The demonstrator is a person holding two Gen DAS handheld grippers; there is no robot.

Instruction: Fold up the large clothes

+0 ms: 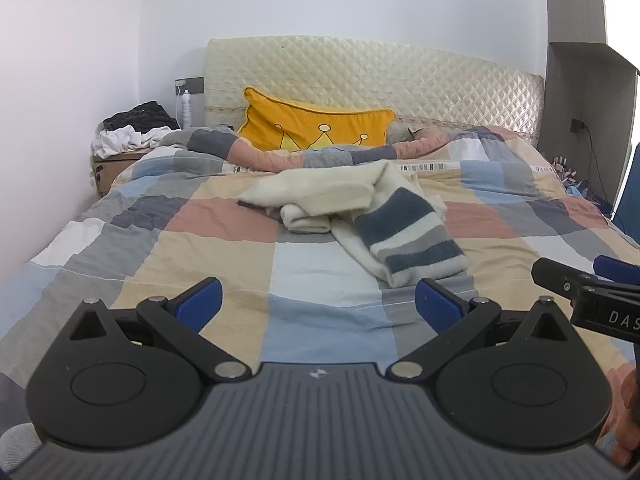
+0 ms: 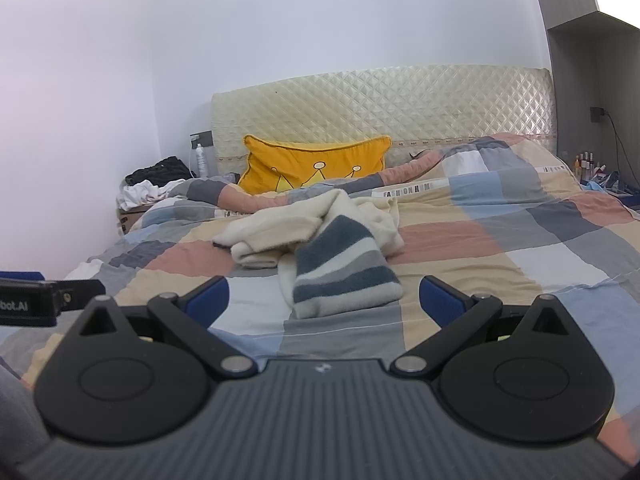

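Here we are at the very start, both tools held low over the near end of the bed (image 1: pixel 224 224), nothing gripped yet

Going left to right: a side stand against the wall carries a heap of clothes (image 1: pixel 136 130) and a white bottle (image 1: pixel 186 109); then comes the yellow pillow (image 1: pixel 316 126) leaning on the quilted headboard (image 1: pixel 380 76), and far right some small bottles (image 2: pixel 588 162) on a ledge

Our left gripper (image 1: pixel 319 305) has its blue pads spread wide with only the patchwork quilt between them. The sweater (image 1: pixel 360 204) lies crumpled in the middle of the bed, ahead of it and somewhat to its right, cream body bunched up with one striped sleeve (image 1: pixel 408 240) trailing toward us. Our right gripper (image 2: pixel 324 300) is likewise spread apart, and in its view the cuff end of the sleeve sits between the pads, though apart from them

We judge the step in hand to be the approach, before any flattening. Next we would need to reach forward, pinch two separate points of the garment, likely the cuff with the right and a hem or shoulder with the left, then pull it out flat. The knit looks thick and soft, so a deep bite should hold better than a fingertip nip
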